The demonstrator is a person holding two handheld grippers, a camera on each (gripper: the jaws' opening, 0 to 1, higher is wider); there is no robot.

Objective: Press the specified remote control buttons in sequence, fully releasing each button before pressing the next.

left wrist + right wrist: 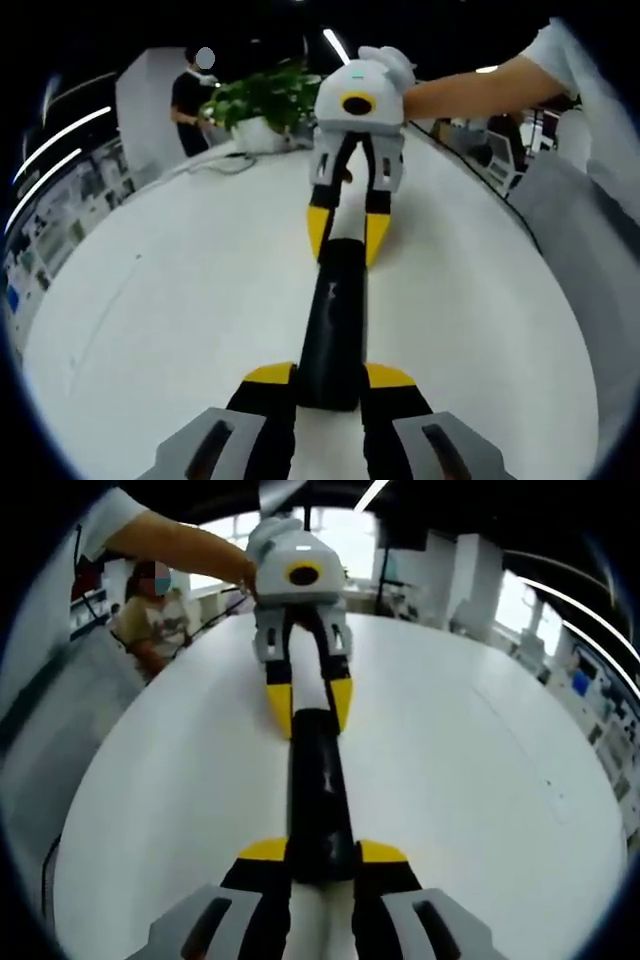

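- Remote control (333, 320) (320, 800): long black bar w/ pale far end, lying flat on white surface (150, 320) (480, 780), spanning between both grippers.
- Left gripper (330, 378) (310, 708): yellow-tipped fingers closed on one end of remote control.
- Right gripper (322, 854) (348, 235): fingers closed on opposite end, facing left gripper head-on.
- Person's bare forearm (470, 90) behind right gripper; hand (180, 545) behind left one.
- Bkgd: potted plant (262, 105) at surface far edge, person in black (190, 110) beside it; seated person (155, 615) past the other edge.
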